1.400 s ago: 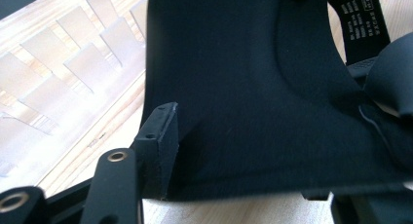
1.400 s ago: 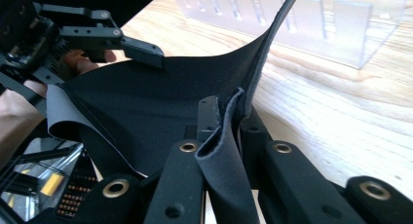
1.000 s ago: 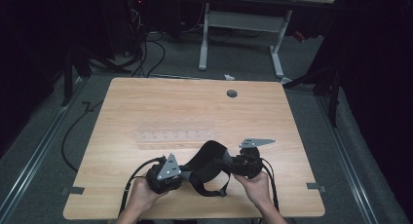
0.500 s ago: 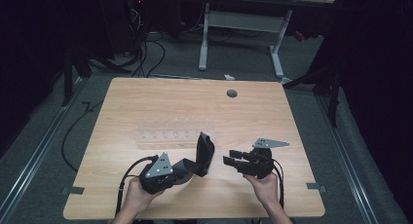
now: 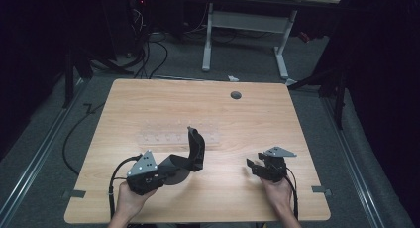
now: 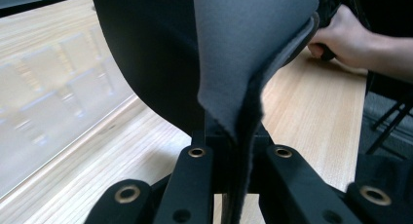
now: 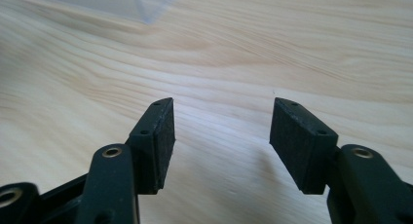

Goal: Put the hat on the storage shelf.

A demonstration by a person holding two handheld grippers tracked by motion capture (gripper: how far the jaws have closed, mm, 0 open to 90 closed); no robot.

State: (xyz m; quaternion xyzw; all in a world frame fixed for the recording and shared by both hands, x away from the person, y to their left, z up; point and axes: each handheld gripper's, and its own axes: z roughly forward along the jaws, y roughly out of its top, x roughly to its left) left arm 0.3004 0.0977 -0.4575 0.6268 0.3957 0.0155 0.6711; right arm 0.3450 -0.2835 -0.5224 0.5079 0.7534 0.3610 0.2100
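Left gripper (image 5: 171,169) clamps the black pad (image 5: 194,151), curled upright in the high view; its own view reveals grey lining. Right gripper (image 7: 221,136) stands wide, holding nothing, above the table (image 7: 292,48).

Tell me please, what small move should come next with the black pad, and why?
Probably bring the right hand-held gripper back toward the black pad's raised free end and close on it. The left hand-held gripper is shut on one edge alone, so the pad curls upward off the table, while the right one sits open and apart from it, holding nothing.
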